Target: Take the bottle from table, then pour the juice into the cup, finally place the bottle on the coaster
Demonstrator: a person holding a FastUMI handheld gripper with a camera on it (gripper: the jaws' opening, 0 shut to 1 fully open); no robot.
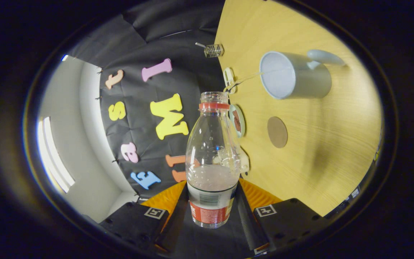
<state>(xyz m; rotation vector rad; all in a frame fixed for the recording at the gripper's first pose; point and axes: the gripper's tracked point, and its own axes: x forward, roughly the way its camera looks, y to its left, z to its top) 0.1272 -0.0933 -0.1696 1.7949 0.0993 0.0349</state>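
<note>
While the gripper (212,207) holds the bottle (212,162) clamped between both fingers, rolled sideways, keep the open neck aimed at the cup (295,77), just beyond; tilt slowly so juice clears the rim. The coaster (277,132) lies nearer.

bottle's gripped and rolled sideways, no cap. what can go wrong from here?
1. The bottle is uncapped, and its mouth sits apart from the cup; more tilt now could spill liquid on the table.
2. The hand-held gripper holds the bottle low, by the label; it might pivot or slip between the fingers.
3. The coaster is small, so an off-centre placement seems possible.
</note>
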